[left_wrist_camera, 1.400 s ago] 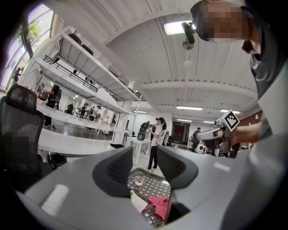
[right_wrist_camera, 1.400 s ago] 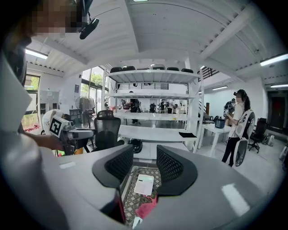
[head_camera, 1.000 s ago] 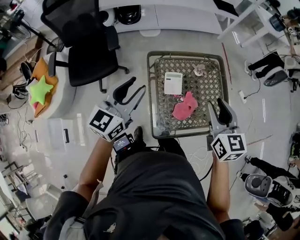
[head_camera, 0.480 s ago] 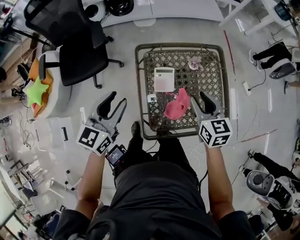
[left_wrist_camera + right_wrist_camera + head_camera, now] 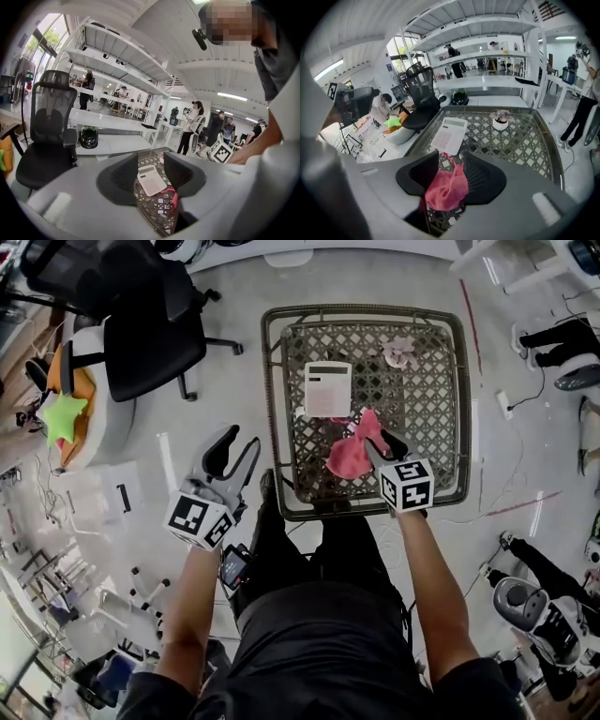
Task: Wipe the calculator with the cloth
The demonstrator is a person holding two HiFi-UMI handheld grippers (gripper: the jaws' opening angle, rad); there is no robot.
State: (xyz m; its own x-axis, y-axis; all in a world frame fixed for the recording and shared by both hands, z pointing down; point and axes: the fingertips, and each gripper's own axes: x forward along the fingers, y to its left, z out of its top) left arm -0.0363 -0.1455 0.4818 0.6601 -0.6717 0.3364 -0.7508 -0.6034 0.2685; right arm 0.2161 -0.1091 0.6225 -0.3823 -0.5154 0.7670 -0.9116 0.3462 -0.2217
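Observation:
A white calculator lies on the left half of the lattice glass table. Just in front of it sits a crumpled pink cloth. My right gripper is over the table's front part. Its jaws stand apart, and the cloth bunches up between them. My left gripper hangs open and empty over the floor, left of the table. In the left gripper view the calculator shows through its gap, farther off.
A small white pot with a plant stands at the table's far right. A black office chair and a stool with a green star cushion are on the left. People stand by shelves in the background.
My right gripper has moved left and forward until its jaws surround the pink cloth. The left gripper has stayed off the table's left side, shifting slightly toward it.

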